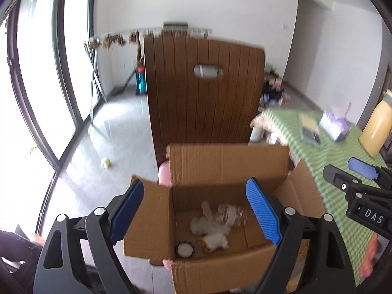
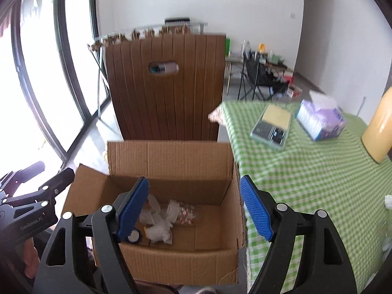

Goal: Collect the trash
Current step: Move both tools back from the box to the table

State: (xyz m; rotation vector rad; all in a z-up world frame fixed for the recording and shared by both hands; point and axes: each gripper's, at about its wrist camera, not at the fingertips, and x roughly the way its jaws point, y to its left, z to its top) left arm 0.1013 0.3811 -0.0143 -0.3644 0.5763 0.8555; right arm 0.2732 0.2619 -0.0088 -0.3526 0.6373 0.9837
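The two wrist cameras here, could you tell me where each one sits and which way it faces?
Left wrist: on the left gripper, looking down and forward into the cardboard box; its two open blue-padded fingers frame the view, and the right gripper shows at right.
Right wrist: on the right gripper, facing the same box from nearer the green checked table; its own open fingers show, plus the left gripper at left.
Shared: box, crumpled trash inside, brown chair back, table.
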